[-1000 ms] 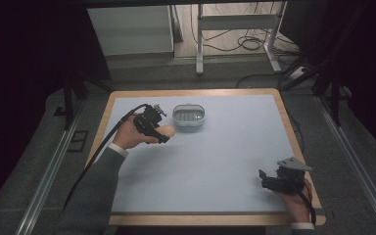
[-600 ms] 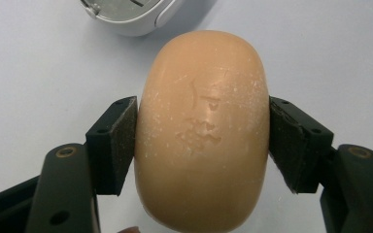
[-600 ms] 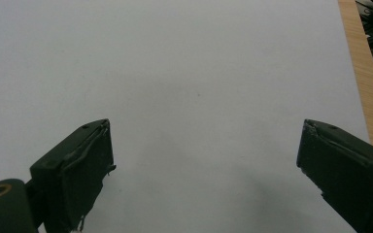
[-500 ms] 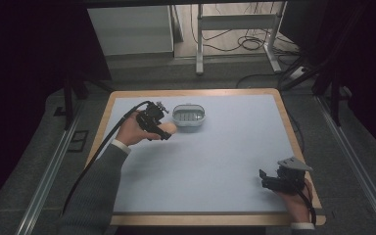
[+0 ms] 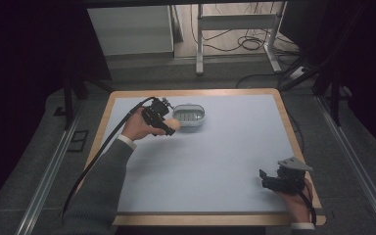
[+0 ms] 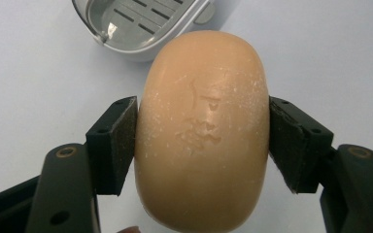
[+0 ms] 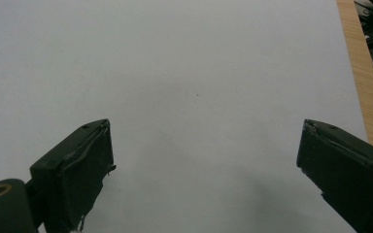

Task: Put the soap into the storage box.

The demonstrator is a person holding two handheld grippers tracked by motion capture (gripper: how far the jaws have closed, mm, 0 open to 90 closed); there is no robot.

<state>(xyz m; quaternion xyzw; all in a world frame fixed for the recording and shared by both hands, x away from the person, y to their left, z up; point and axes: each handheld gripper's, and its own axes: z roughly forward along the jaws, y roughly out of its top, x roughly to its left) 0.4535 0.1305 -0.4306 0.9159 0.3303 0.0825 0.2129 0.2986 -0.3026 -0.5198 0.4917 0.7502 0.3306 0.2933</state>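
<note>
Up near the far left of the pale blue-topped, wood-edged desk point(image 5: 215, 161), the left gripper point(image 5: 169, 128) had its jaws clamped on the two long sides of an oval, peach-coloured bar of soap point(image 6: 204, 131). In the left gripper view the black pads pressed flat against the bar, which was held clear of the desk surface, its stamped face turned toward the camera. Just beyond it sat a grey, oval plastic soap dish point(image 5: 188, 115) with a slotted floor, resting on the desk; in the high view the soap point(image 5: 172, 125) hung just beside the dish's near-left rim. The right gripper point(image 5: 267, 178) rested at the near right corner, well apart from both, its jaws spread wide with nothing between them.
</note>
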